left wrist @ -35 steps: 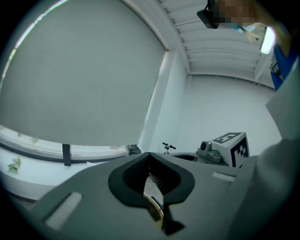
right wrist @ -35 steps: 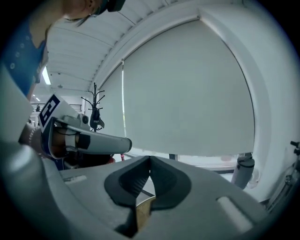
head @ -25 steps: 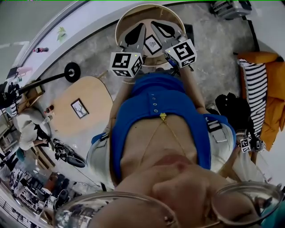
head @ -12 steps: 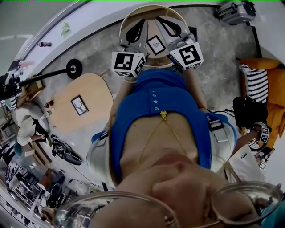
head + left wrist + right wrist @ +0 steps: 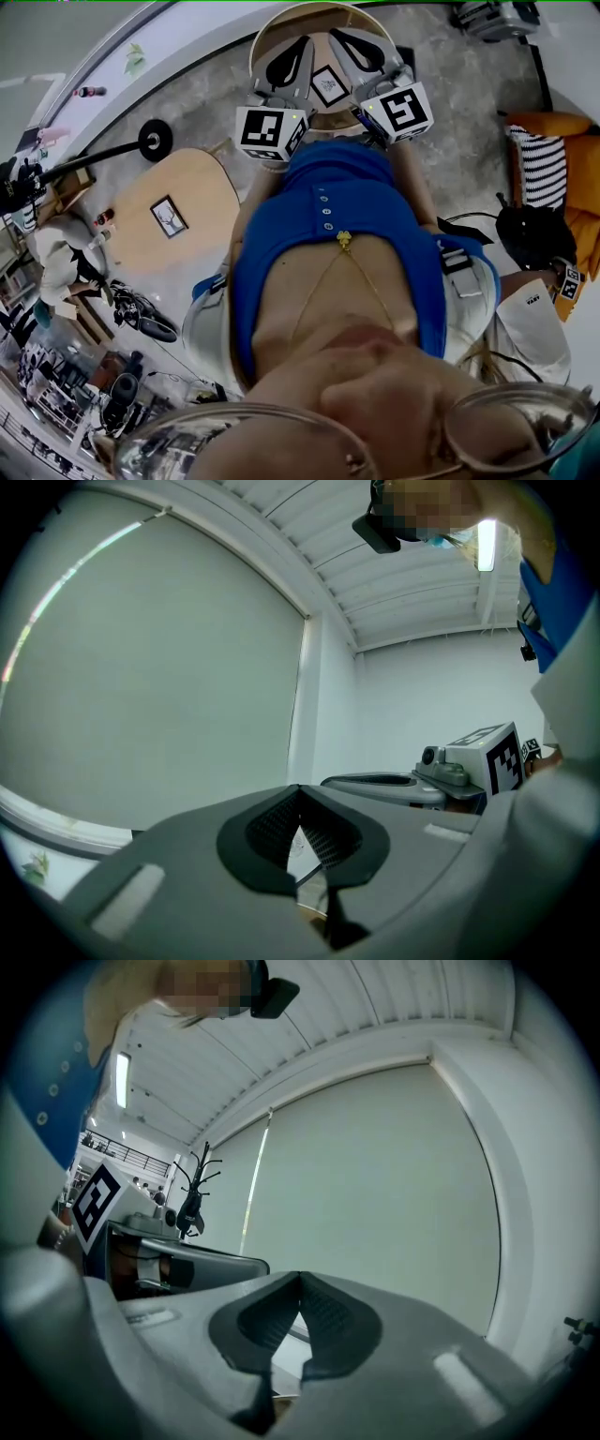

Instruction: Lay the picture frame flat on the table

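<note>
A small black picture frame (image 5: 328, 86) with a white mat lies flat on the round wooden table (image 5: 281, 28), in the gap between my two grippers. My left gripper (image 5: 298, 45) hovers just left of the frame, my right gripper (image 5: 337, 37) just right of it. Both are above the tabletop and hold nothing. In the left gripper view the left gripper (image 5: 298, 794) has its jaws together at the tips and points level at a window blind. The right gripper (image 5: 300, 1279) looks the same in its own view, shut and empty.
A second wooden table (image 5: 202, 183) at the left carries another small frame (image 5: 169, 217). A black stand base (image 5: 150, 148) sits on the floor beside it. An orange sofa with a striped cushion (image 5: 548, 169) and a black bag (image 5: 530, 234) are at the right.
Both grippers have risen a little over the round table and stayed shut. The frame has stayed flat on the table.
</note>
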### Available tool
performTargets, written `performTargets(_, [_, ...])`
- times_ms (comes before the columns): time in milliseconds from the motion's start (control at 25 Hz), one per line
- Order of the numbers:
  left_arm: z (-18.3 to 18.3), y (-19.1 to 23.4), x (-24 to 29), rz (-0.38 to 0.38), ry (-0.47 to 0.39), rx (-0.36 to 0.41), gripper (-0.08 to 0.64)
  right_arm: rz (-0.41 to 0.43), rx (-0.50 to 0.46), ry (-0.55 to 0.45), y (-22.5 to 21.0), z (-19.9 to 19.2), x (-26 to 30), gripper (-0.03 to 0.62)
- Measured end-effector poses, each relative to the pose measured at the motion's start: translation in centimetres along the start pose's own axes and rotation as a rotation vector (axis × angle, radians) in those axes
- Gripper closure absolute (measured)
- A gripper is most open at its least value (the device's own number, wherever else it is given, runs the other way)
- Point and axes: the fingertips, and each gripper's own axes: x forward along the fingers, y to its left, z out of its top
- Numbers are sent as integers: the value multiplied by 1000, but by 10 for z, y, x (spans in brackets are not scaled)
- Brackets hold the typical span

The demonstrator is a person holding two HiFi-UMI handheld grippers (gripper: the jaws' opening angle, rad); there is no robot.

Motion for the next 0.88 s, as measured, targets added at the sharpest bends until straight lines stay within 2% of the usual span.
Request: performTargets(880, [-13, -7, 2, -21, 24, -16, 561, 2, 12, 42, -2, -16, -11, 591])
